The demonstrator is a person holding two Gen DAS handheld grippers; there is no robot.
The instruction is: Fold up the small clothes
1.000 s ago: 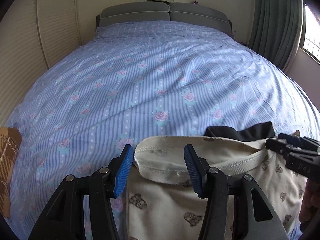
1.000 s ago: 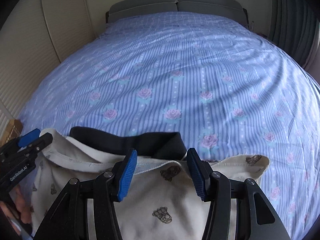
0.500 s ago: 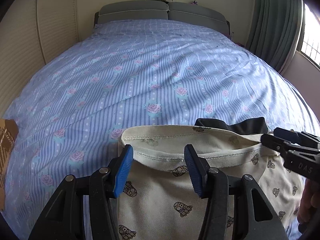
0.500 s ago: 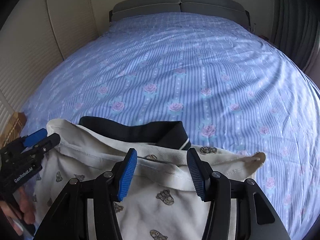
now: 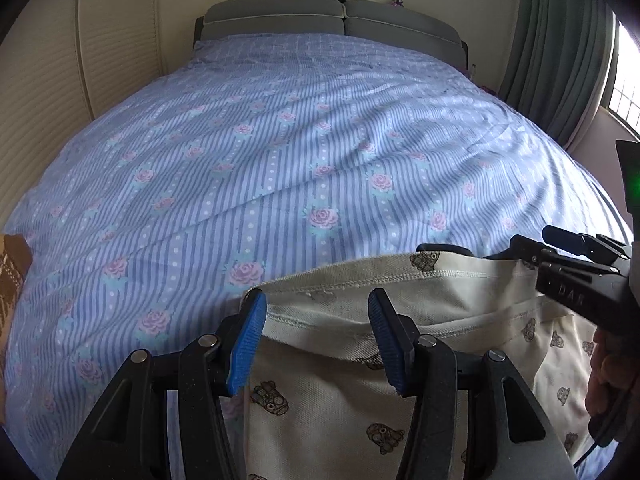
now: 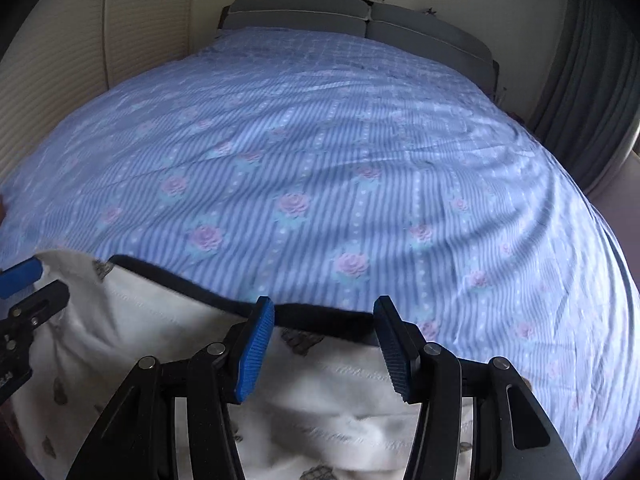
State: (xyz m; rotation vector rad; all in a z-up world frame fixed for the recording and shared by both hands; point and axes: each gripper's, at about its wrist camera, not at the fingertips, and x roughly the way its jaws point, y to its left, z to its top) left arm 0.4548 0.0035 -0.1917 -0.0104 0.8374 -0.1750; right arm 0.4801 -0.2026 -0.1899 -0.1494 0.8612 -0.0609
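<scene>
1. Left gripper: blue ribbed pads sit apart with a clear gap. The stitched hem of the cream cotton shirt with little brown printed figures runs across between and under them, but the pads aren't squeezing it, so that one's open.
2. Right gripper: same deal, pads spread, cream cloth and the shirt's black collar lying in the gap and just past the tips. Nothing is pinched. This view is blurry.
3. In the left view, the right gripper pokes in from the right over the shirt's far edge, with a bit of the person's hand behind it.
4. The shirt lies right below both grippers, on the near edge of the blue striped bedsheet with pink roses.
5. Well beyond the tips: the grey padded headboard, and green curtains off to the right.
</scene>
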